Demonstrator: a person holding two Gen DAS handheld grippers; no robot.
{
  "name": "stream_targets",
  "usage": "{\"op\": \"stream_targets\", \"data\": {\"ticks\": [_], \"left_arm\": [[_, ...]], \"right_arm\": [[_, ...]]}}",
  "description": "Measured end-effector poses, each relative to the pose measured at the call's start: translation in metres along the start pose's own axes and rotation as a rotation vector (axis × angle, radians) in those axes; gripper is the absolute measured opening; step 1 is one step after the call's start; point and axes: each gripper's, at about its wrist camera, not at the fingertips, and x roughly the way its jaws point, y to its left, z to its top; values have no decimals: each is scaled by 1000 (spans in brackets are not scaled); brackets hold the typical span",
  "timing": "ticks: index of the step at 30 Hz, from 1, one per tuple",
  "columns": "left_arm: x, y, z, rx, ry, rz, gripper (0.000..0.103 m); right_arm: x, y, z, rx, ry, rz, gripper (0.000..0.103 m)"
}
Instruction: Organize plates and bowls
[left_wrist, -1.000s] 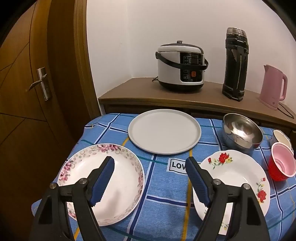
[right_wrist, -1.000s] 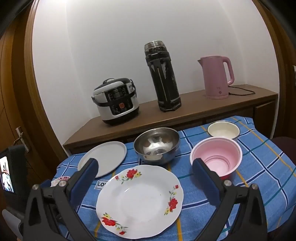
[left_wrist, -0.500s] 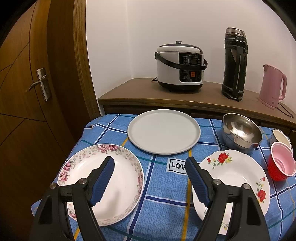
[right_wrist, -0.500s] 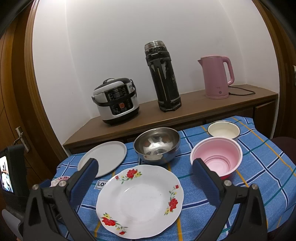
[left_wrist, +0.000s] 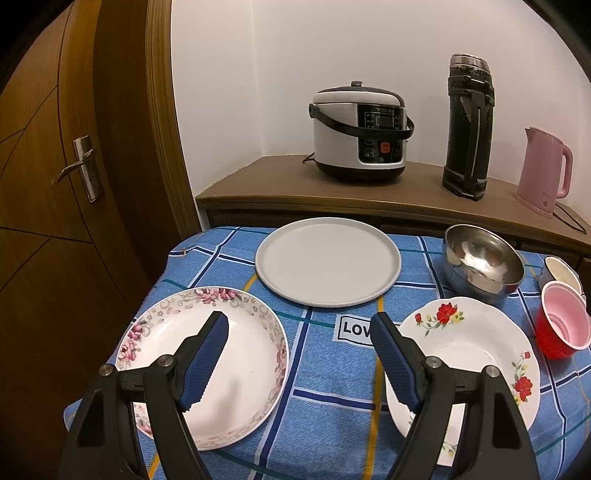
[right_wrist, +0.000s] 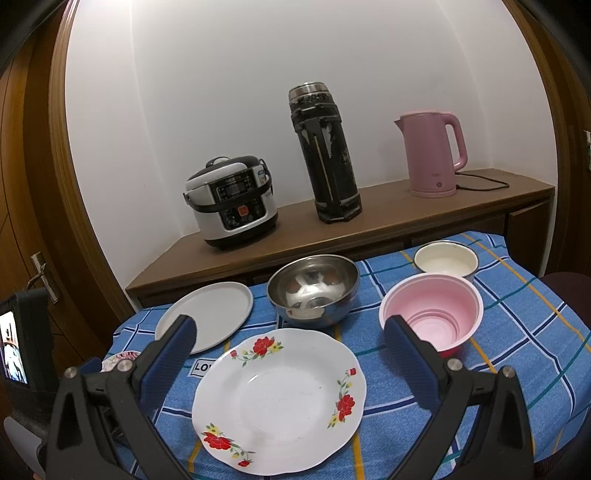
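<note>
Warm indoor light from above, wall (right_wrist: 258, 92) brightest top-centre in right view, fading to dim brown edges. Heavy fisheye bend, black vignette corners. Glare spots inside steel bowl (left_wrist: 482, 258). Soft shadow under left tongs (left_wrist: 299, 325) on floral plate (left_wrist: 251, 350). Focus decent throughout.

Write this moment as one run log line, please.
left tool: open, empty | right tool: open, empty | plates, bowls: apart on table, unstacked
</note>
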Motion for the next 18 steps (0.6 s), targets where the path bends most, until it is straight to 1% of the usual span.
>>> {"op": "stream_targets", "data": {"ticks": [18], "left_arm": [[0,1,0,0,1,2,81]], "right_arm": [[0,1,-1,-3,0,2,103]]}}
